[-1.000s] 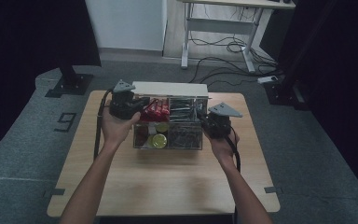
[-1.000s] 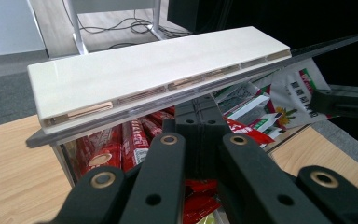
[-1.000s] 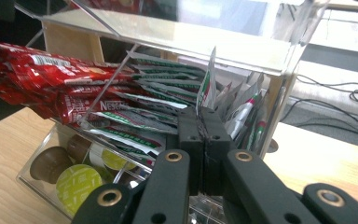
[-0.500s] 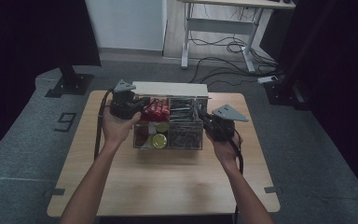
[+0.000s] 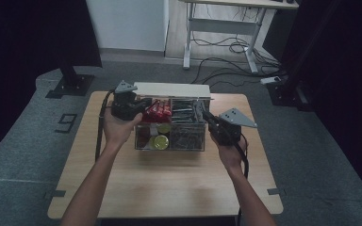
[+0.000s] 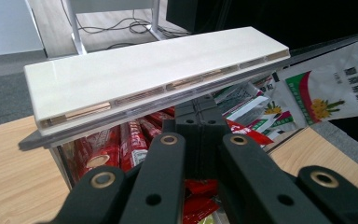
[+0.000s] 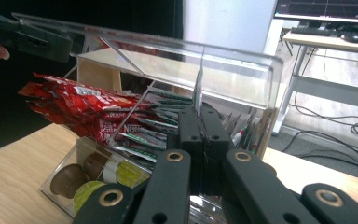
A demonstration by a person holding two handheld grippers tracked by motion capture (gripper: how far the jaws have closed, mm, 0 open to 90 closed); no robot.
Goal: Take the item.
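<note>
on the wooden bench (image 5: 122, 188) a clear acrylic organiser box (image 5: 172, 136) stands near the far edge, between the person's two hands. at its left end the left gripper (image 5: 143, 106) reaches in over the box's left rim; in the left gripper view its jaws are pressed together, with no gap between them, just above the red sachets (image 6: 121, 144), and whether anything is pinched between them cannot be told. the red sachets fill the rear left compartment, and round coffee capsules (image 5: 159, 141) lie in the front left compartment below them. a cream-coloured lid panel (image 5: 172, 89) stands tilted up along the back of the box. further right, dark green sachets (image 7: 168, 109) and printed packets sit in the middle and right compartments. at the right end the right gripper (image 5: 206, 117) meets the box; in the right gripper view its jaws are clenched on a thin clear divider wall (image 7: 198, 88) that rises between them.
</note>
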